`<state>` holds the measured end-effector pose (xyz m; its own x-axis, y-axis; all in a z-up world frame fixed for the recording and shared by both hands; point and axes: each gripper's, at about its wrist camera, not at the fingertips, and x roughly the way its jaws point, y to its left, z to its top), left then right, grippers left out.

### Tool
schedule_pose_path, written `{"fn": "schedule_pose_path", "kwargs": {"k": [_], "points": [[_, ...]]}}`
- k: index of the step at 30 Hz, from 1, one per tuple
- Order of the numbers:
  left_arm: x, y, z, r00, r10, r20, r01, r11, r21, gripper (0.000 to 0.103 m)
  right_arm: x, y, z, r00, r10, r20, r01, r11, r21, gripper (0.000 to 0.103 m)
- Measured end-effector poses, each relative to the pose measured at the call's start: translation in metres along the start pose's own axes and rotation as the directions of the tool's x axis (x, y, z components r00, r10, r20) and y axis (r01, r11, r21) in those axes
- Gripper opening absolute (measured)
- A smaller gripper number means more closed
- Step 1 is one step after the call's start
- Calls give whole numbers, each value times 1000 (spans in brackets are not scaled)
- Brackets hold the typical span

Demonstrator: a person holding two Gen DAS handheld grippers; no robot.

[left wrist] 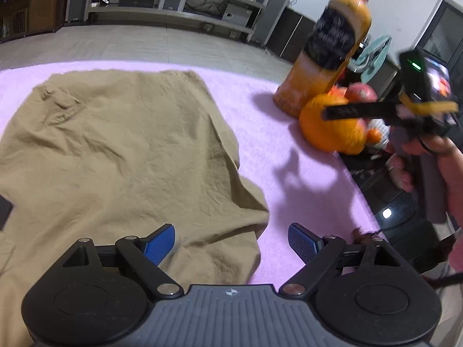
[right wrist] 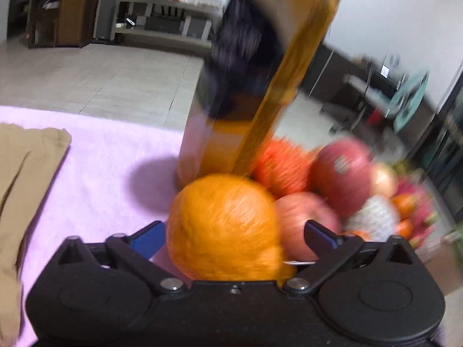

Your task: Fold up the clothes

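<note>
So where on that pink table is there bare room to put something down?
Bare pink cloth runs between the tan garment and the juice bottle, and along the far edge behind the garment. The right end is crowded: bottle, big orange, apples.

Khaki garment (left wrist: 121,156): matt, creased woven cloth. Surface (left wrist: 292,156): soft pink fabric cover. Orange (right wrist: 222,228): dimpled rind. Left tool (left wrist: 231,241): matt black plastic, ribbed blue pads (left wrist: 159,243).

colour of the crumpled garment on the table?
Tan khaki, plain with no pattern: the crumpled cotton garment on the pink tablecloth. Left wrist view shows it best.
</note>
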<state>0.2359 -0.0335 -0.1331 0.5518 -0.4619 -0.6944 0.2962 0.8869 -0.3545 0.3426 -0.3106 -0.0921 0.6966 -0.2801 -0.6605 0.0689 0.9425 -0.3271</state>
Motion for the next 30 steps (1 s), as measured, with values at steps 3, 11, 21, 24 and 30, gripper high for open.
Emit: {"fn": "schedule_pose_path", "kwargs": {"k": [3,11,21,24,30], "points": [[-25,9,1,1000,-15,24,15,1000,-13,87,-41,-9,5,1000,13,20,-12,999,-30,103],[-88,83,19,994,77,80,-69,993,-93,88,-93,31,24,979,203,-20,-203,979,15,103],[-26,243,83,988,154,5,-141,919,-367,90,27,72,33,841,541,-35,-471,761,445,79],[6,264,100,997,80,7,-70,910,-408,93,63,82,38,830,557,-33,-473,734,487,69],[37,272,121,993,-84,86,112,909,-400,92,106,109,45,808,590,-3,-501,689,524,44]]}}
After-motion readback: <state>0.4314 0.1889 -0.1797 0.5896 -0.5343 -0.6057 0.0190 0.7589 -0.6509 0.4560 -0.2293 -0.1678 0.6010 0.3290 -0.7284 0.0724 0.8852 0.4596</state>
